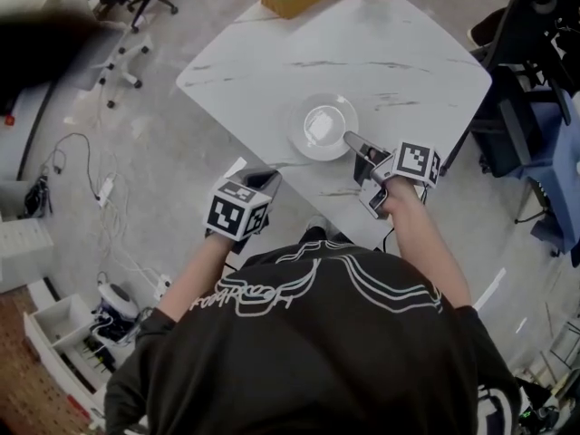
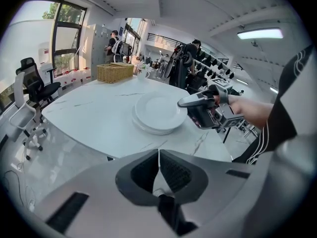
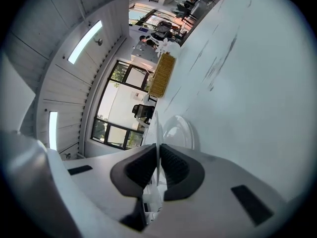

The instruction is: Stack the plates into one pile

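One pile of white plates (image 1: 323,127) sits on the marble desk (image 1: 399,53), toward its near side. The stacked rims show at least two plates. No loose plate is seen elsewhere on the desk, so the stacking looks finished or nearly so.

Right gripper (image 1: 352,141): its tip is just beside the pile's near-right rim, jaws closed with the pads together. A thin pale line runs between them in the right gripper view. This is probably the desk edge beyond, not a held object. The plates lie ahead of the jaws, not within them.

Left gripper (image 2: 158,155): jaws closed on nothing, held off the desk's near edge, well apart from the pile.

Handling note: the plates look like glazed ceramic. That would make them rigid, smooth, likely slippery against the pads, fairly heavy, and liable to chip. Judged best hold is the rim only, with pads above and below the lip and the plate kept level. Lower gently onto the pile and avoid sliding glaze over glaze.
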Tool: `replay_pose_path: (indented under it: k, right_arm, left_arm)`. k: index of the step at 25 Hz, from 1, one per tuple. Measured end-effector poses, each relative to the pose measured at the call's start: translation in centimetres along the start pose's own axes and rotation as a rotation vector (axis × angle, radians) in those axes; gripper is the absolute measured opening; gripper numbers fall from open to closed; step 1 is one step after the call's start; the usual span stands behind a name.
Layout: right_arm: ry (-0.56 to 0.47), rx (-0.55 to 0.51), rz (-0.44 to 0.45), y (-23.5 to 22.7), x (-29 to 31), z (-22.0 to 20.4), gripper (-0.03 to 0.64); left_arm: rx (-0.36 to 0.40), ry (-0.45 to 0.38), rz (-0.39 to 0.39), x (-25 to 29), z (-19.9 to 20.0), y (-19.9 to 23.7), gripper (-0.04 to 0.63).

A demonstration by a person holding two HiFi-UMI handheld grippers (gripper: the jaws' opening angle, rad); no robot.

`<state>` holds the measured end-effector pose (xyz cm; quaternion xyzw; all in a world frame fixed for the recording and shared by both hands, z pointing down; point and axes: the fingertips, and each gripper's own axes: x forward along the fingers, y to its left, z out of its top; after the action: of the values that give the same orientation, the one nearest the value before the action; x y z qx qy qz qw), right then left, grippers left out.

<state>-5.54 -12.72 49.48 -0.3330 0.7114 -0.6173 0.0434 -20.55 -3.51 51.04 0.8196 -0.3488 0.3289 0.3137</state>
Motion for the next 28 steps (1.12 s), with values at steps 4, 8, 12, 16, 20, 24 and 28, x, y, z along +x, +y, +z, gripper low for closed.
replay_pose_path:
  k: [4, 8, 12, 16, 20, 24, 28]
  right_arm:
    - [-0.028, 0.05, 0.022, -0.4, 0.6, -0.1, 0.043]
    - [-0.035, 0.046, 0.02, -0.7, 0.6, -0.1, 0.043]
    - [-0.015, -0.015, 0.033, -0.3, 1.1, -0.1, 0.132]
    - [0.063, -0.166, 0.037, 1.0, 1.8, -0.9, 0.256]
    - [0.217, -0.408, -0.027, 1.0, 1.9, -2.4, 0.294]
    - [0.383, -0.677, -0.144, 0.2, 1.9, -3.9, 0.302]
    - [0.572, -0.946, -0.273, -1.0, 1.6, -5.1, 0.305]
  left_arm:
    - [0.007, 0.006, -0.011, 0.2, -0.5, 0.3, 0.03]
    - [0.017, 0.012, -0.025, 0.8, -0.7, -0.2, 0.029]
    - [0.039, 0.015, -0.04, 1.0, -0.8, -0.8, 0.029]
    - [0.042, 0.011, -0.046, 0.6, -1.0, -0.5, 0.029]
    - [0.037, 0.008, -0.041, 0.5, -1.3, -0.2, 0.029]
    - [0.035, -0.004, -0.036, 0.4, -1.2, -0.2, 0.029]
    - [0.029, -0.017, -0.041, 0.1, -1.2, -0.1, 0.029]
